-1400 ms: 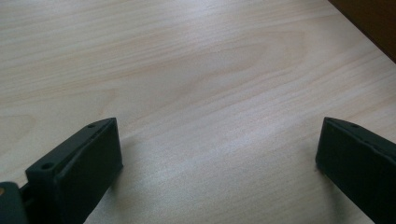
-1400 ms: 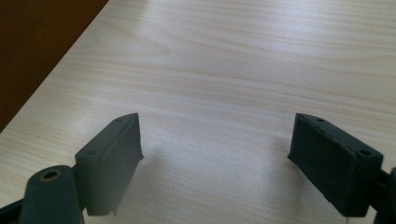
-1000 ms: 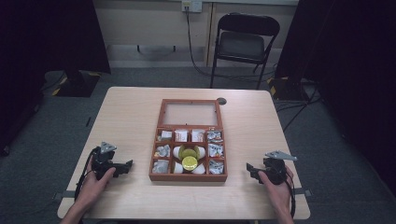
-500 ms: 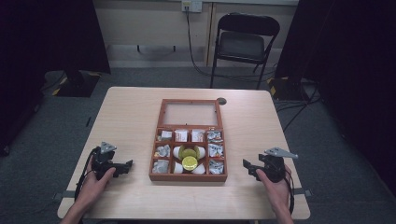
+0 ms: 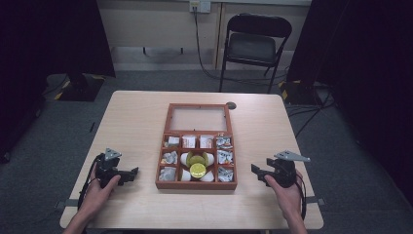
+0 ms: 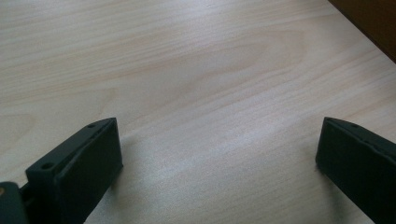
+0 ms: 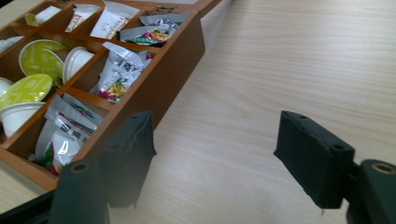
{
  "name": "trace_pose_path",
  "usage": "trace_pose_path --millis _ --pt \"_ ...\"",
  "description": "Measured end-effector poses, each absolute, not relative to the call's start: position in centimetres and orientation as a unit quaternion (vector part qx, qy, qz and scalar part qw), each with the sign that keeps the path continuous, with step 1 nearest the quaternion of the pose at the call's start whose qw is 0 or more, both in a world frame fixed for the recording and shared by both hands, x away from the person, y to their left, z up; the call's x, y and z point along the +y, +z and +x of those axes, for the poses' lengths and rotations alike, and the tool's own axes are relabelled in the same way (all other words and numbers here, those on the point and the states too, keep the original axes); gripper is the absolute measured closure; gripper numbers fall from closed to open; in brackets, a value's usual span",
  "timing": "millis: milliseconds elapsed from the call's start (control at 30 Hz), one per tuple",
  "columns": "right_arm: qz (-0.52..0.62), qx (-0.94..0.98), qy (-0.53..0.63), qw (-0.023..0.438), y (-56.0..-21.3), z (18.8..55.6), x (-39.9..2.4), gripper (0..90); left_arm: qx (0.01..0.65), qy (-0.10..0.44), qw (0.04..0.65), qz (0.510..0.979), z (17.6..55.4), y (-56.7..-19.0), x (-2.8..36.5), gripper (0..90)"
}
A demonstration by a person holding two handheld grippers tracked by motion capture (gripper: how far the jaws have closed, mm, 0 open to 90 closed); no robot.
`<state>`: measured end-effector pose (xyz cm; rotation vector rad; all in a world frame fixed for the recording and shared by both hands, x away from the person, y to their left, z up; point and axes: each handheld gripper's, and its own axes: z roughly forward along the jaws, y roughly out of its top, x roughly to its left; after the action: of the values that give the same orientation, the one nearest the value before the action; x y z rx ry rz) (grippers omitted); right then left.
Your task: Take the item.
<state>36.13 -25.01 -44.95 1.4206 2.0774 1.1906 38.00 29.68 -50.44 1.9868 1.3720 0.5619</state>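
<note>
- Pale wooden table (image 5: 272, 126) in a dim room, with a folding chair (image 5: 257, 46) behind it.
- Right gripper (image 7: 215, 149): roughly half open, just been closing, with bare tabletop and nothing else between the jaws.
- Left gripper (image 6: 217, 154): spread wide over plain wood, empty, well apart from the work.
- Just beside the right gripper's left jaw in the right gripper view: the outer wall of the wooden box (image 7: 173, 70), not touched as far as can be told.
- Box placed at the table's middle, with the lid (image 5: 198, 118) laid open flat on the far side and both grippers flanking it in the high view.
- Inside, foil sachets (image 7: 116, 70) in the side compartments nearest the right gripper, and green-lidded cups (image 7: 28, 88) in the middle ones.
- Likely step: reaching into the box with the right gripper for a sachet.
- To do it well: lift clear of the wall before crossing it, then come down from above into a single compartment.
- Better to set the jaws only a little wider than the sachet, away from the dividers.
- Pinch the sachet by a free edge, not the crumpled middle.
- Worth bringing the left gripper up to steady the box, since a snag on a divider could drag it.
</note>
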Motion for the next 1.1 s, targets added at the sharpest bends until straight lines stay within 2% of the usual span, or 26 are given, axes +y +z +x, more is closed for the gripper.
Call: trace_pose_path --millis 467,733,1100 --pt "0.48 0.747 0.424 0.179 -44.0 37.4 -22.5 33.2 0.524 0.214 0.326 0.758 38.0 -50.4 29.7 0.0" --pt "0.46 0.757 0.437 0.155 -43.5 38.0 -20.1 34.0 0.523 0.214 0.325 0.758 38.0 -50.4 29.7 0.0" --pt "0.428 0.771 0.447 0.148 -42.5 38.1 -17.7 35.3 0.525 0.215 0.327 0.756 38.0 -50.5 29.6 0.0"
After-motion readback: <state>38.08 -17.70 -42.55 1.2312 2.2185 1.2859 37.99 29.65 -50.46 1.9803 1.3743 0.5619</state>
